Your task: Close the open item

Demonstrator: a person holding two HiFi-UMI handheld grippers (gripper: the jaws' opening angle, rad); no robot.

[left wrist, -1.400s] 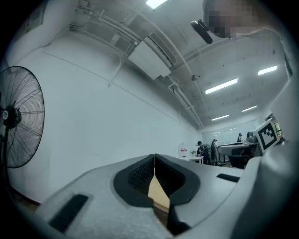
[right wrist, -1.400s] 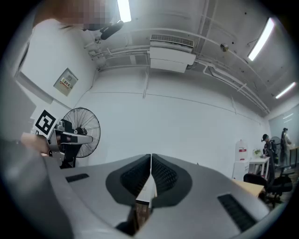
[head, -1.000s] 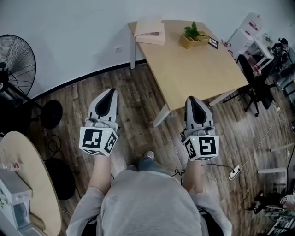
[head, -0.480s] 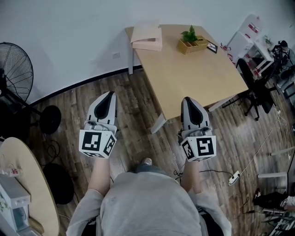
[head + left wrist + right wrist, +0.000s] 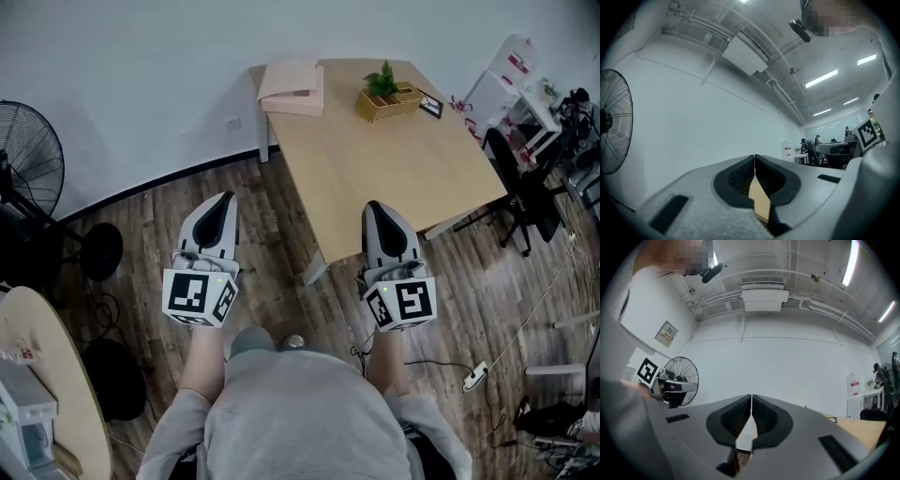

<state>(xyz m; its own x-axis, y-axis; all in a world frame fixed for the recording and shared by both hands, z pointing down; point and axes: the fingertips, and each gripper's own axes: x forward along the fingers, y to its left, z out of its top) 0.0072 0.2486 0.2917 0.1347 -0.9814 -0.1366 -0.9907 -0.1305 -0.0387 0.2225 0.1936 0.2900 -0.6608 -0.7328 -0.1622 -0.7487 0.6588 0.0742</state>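
A flat pale cardboard box lies on the far left corner of a light wooden table; its lid looks raised. Both grippers are held out over the wooden floor, well short of the box. My left gripper is shut and empty, left of the table's near corner. My right gripper is shut and empty too, its tip just at the table's near edge. In the left gripper view the jaws meet with nothing between them. The right gripper view shows the same.
A potted plant in a wooden box and a small frame stand at the table's far side. A standing fan is at the left, a round table at lower left, office chairs and a power strip at right.
The person has stepped toward the table, which sits nearer the right gripper now. Both grippers stay shut and level.
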